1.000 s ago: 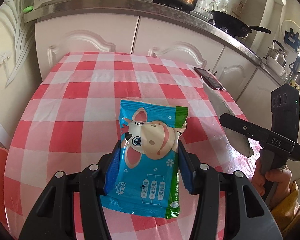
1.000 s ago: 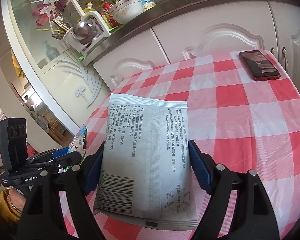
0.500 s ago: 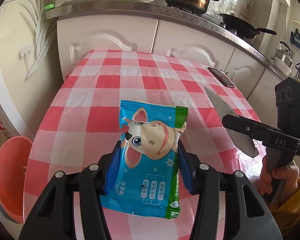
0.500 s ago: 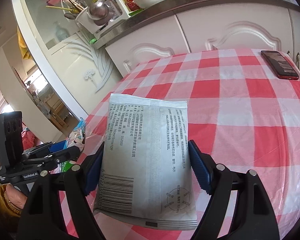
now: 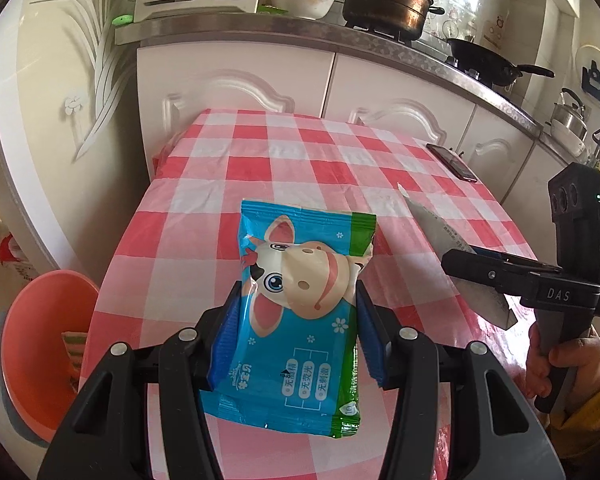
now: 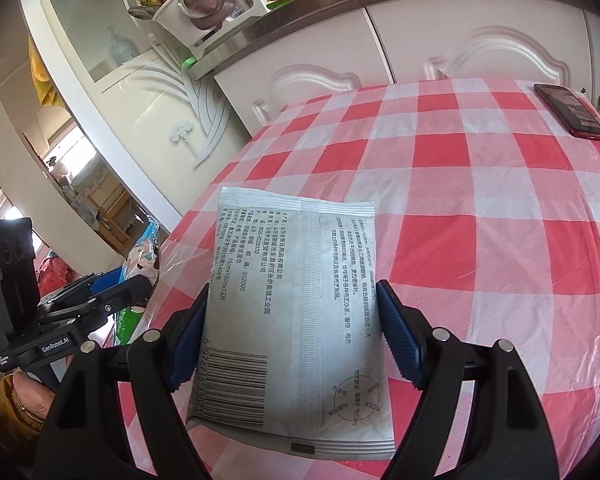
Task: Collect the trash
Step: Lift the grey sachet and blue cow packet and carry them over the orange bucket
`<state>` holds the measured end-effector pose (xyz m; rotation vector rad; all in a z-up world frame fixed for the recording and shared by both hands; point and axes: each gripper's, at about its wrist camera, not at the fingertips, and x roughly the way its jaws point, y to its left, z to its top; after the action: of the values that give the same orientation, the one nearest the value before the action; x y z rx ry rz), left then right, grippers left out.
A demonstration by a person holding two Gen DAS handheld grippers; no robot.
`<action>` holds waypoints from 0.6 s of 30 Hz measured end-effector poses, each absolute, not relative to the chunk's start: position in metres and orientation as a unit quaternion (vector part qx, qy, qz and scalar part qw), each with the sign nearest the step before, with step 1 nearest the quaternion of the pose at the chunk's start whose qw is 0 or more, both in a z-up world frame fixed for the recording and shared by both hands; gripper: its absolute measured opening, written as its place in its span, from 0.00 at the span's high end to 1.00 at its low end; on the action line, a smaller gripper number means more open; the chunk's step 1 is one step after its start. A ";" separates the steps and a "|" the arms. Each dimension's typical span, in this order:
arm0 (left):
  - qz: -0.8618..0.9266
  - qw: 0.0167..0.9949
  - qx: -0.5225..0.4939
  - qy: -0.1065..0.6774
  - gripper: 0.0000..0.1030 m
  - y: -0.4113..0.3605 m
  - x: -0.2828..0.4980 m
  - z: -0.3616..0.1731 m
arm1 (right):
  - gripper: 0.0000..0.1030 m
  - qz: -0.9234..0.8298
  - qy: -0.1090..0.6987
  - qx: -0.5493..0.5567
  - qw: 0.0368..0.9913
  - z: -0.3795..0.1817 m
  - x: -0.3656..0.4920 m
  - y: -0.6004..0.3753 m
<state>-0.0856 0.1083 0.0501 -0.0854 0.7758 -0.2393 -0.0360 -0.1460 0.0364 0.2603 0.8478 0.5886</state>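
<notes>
Right now, the left hand-held gripper (image 5: 296, 328) pinches a blue cartoon-cow packet (image 5: 296, 316) between its 2 blue pads, above the checkered surface (image 5: 300, 160). Beside it, the right hand-held gripper (image 6: 294, 330) clamps a grey printed packet (image 6: 296, 312). An orange bin (image 5: 40, 344) sits on the floor below-left of the left one; a phone (image 6: 570, 116) lies far ahead-right.

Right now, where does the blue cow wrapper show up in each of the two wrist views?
Left wrist view: the blue cow wrapper fills the lower centre, clamped in the left gripper.
Right wrist view: only a sliver of it shows at the left edge, sticking up from that gripper beside the table.
Shared landmark: the red phone, far right of the table in both.
</notes>
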 end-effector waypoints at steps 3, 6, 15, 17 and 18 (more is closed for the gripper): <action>-0.111 0.918 -0.048 0.377 0.48 0.117 -0.087 0.050 | 0.24 0.279 0.404 0.116 0.863 0.039 -0.039 -0.139; -0.103 0.919 -0.055 0.377 0.48 0.127 -0.088 0.049 | 0.24 0.278 0.405 0.107 0.864 0.042 -0.041 -0.132; -0.057 0.923 -0.062 0.375 0.48 0.159 -0.090 0.051 | 0.24 0.282 0.411 0.097 0.861 0.045 -0.042 -0.111; -0.047 0.925 -0.061 0.373 0.48 0.165 -0.090 0.051 | 0.24 0.284 0.411 0.091 0.862 0.047 -0.042 -0.106; -0.042 0.925 -0.061 0.372 0.48 0.169 -0.091 0.051 | 0.24 0.285 0.410 0.088 0.862 0.048 -0.042 -0.103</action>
<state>-0.0911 0.1692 0.0511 -0.1255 0.7627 -0.0860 -0.0421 -0.1031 0.0481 0.1844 0.8602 0.5982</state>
